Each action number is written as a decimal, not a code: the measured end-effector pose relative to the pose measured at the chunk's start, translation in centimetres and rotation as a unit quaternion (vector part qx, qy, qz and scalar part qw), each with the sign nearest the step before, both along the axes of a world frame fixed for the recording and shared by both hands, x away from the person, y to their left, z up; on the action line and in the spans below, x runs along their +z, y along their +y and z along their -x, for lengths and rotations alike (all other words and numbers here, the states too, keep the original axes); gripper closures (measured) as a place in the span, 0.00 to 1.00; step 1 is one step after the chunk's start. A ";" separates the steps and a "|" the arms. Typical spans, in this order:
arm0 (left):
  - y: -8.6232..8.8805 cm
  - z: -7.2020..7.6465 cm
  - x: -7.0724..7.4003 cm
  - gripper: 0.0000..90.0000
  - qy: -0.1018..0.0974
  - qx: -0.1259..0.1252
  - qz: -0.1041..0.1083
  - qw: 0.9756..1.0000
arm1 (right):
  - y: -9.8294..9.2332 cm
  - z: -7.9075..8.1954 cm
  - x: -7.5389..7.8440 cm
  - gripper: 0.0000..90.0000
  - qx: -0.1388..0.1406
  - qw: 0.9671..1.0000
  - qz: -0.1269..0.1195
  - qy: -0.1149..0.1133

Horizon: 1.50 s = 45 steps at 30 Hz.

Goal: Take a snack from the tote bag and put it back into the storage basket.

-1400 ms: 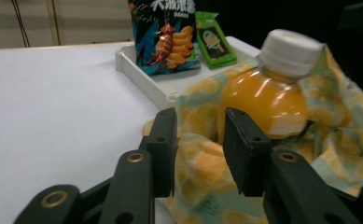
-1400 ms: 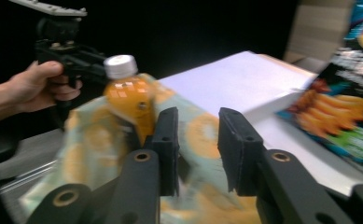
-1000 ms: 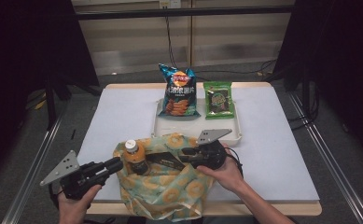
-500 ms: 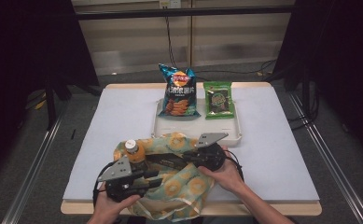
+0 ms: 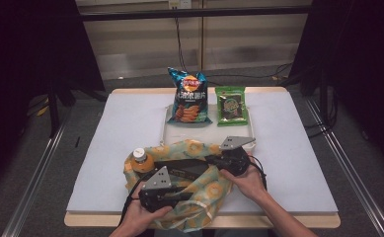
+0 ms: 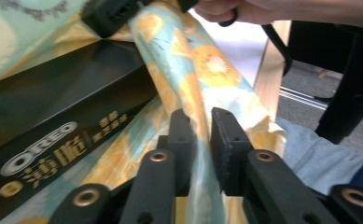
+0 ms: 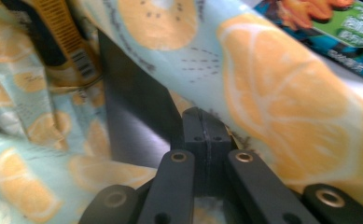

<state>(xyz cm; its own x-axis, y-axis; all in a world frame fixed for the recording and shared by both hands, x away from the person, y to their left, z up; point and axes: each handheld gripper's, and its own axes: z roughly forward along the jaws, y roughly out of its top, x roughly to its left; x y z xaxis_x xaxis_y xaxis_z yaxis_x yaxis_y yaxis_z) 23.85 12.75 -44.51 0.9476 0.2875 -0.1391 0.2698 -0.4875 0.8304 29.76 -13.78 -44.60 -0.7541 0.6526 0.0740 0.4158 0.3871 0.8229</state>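
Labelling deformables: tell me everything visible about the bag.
The bag is soft, thin cloth, pale aqua printed with orange slices. It lies crumpled and open at the table's near edge. Inside are a black Oreo box, lying flat, and an orange bottle with a white cap, upright at its left end. The left claw pinches a fold of its rim; the right claw is shut on its far rim by the box.

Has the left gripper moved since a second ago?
Yes. The left gripper has come in from the table's left edge toward the middle, onto the orange-print cloth bag, below the orange-capped bottle.
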 end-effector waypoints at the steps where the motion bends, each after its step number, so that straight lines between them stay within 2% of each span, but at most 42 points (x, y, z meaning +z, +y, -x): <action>1: 0.0 -0.1 0.0 0.88 0.000 -0.001 -0.003 1.000 | -0.1 -0.1 -0.1 1.00 -0.001 1.000 -0.005 0.004; 5: -0.1 -0.2 -0.1 0.88 0.001 0.000 0.000 1.000 | -0.2 -0.2 -0.1 1.00 -0.008 1.000 0.000 0.000; 6: -0.1 -0.2 0.0 0.88 0.001 0.002 -0.003 1.000 | -0.2 -0.4 -0.2 1.00 -0.009 1.000 0.000 0.003; 9: -0.1 -0.2 0.0 0.88 0.005 0.009 0.007 1.000 | -0.5 -1.0 -1.0 1.00 -0.019 1.000 0.005 0.015; 11: -0.1 -0.2 0.0 0.88 0.003 0.006 0.005 1.000 | -0.6 -1.1 -1.4 1.00 -0.015 1.000 0.009 0.021; 15: -0.3 -0.2 -0.3 0.87 0.006 0.001 0.002 1.000 | -0.8 -1.1 -1.9 1.00 -0.011 0.999 -0.005 0.033; 17: -0.5 -0.2 -0.6 0.85 0.010 0.001 0.003 1.000 | -0.9 -1.1 -2.2 1.00 -0.013 0.999 -0.001 0.039; 18: -0.5 -0.3 -0.7 0.85 0.007 -0.002 -0.005 1.000 | -1.0 -1.1 -2.4 1.00 -0.013 0.999 0.000 0.038; 23: -0.7 -0.2 -0.9 0.82 0.009 -0.005 -0.011 1.000 | -1.2 -0.8 -3.2 1.00 -0.010 0.999 -0.002 0.040; 25: -0.7 -0.2 -0.9 0.83 0.011 -0.009 -0.009 1.000 | -1.3 -0.7 -3.5 1.00 -0.011 0.999 -0.004 0.037; 26: -0.7 -0.2 -1.0 0.83 0.016 -0.011 -0.001 1.000 | -1.2 -0.6 -3.6 1.00 -0.008 0.999 0.004 0.035; 28: -0.7 -0.1 -0.9 0.84 0.016 -0.014 0.001 1.000 | -1.2 -0.4 -3.7 0.97 0.002 0.999 0.010 0.041; 30: -0.6 -0.1 -0.9 0.85 0.020 -0.018 -0.002 1.000 | -1.2 -0.2 -3.0 0.90 0.004 0.999 0.030 0.039; 33: -0.8 -0.1 -1.0 0.87 0.022 -0.019 -0.001 1.000 | -1.6 0.2 -1.9 0.85 0.014 0.999 0.027 0.036; 35: -0.9 0.0 -1.1 0.89 0.023 -0.020 -0.006 1.000 | -1.8 0.8 -1.7 0.80 0.020 0.998 0.045 0.030; 37: -1.0 0.1 -1.3 0.89 0.023 -0.025 -0.010 0.999 | -2.3 1.3 -1.7 0.75 0.016 0.999 0.037 0.035; 42: -1.1 0.2 -1.6 0.89 0.030 -0.024 -0.015 0.999 | -2.3 2.6 -2.4 0.75 0.023 0.998 0.037 0.036; 43: -1.0 0.1 -1.7 0.89 0.028 -0.028 -0.021 0.999 | -2.1 2.7 -2.6 0.75 0.022 0.998 0.042 0.031; 44: -1.1 0.2 -1.8 0.89 0.029 -0.027 -0.020 0.999 | -1.9 2.7 -2.8 0.75 0.026 0.998 0.046 0.031; 45: -1.0 0.2 -1.8 0.89 0.027 -0.029 -0.027 0.999 | -1.8 2.6 -3.0 0.75 0.029 0.998 0.046 0.035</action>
<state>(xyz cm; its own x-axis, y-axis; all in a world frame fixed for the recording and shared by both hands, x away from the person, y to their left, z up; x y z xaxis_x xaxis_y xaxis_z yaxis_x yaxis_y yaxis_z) 23.66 11.72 -46.35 0.9543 0.2411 -0.1768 0.2842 -0.5477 0.7869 27.11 -15.61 -47.64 -0.7862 0.6140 0.0702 0.4455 0.4843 0.7530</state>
